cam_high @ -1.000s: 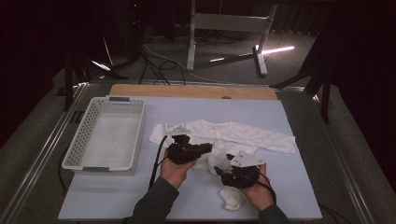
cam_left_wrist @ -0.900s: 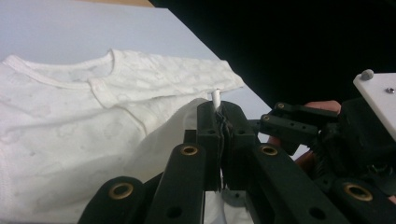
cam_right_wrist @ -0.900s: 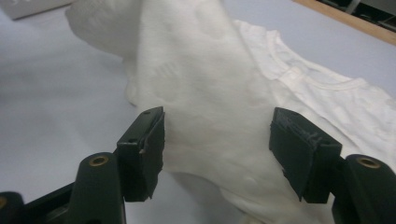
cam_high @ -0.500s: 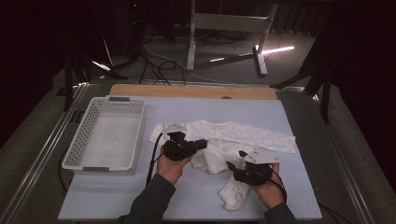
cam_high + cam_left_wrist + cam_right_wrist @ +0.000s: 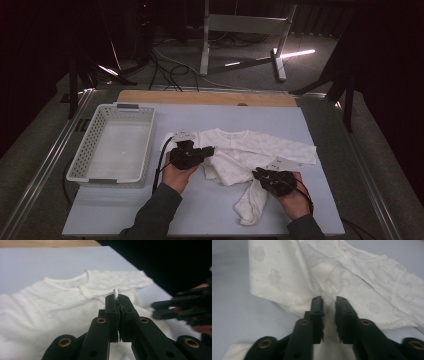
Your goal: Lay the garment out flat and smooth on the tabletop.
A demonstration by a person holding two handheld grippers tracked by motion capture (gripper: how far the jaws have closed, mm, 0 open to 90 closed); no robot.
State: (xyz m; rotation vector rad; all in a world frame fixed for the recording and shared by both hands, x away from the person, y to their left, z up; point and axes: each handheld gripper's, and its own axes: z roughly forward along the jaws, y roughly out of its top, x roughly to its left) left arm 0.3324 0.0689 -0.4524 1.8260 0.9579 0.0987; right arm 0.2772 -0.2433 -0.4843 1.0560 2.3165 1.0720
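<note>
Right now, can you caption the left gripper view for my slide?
Left gripper shut on a fold of the white baby garment on the blue table, right gripper nearby.

Dim lab or studio: bare work table (image 5: 310, 220), floor cables (image 5: 170, 72), metal stand legs (image 5: 277, 60).

On the table (image 5: 320, 130) the basket (image 5: 90, 150) sits at the left, the garment (image 5: 250, 150) to its right near the middle, one part trailing toward the near edge. The left tongs (image 5: 212, 149) are at the garment's left edge — between basket and garment. The right tongs (image 5: 255, 173) are on its near part, right of the left tongs.
</note>
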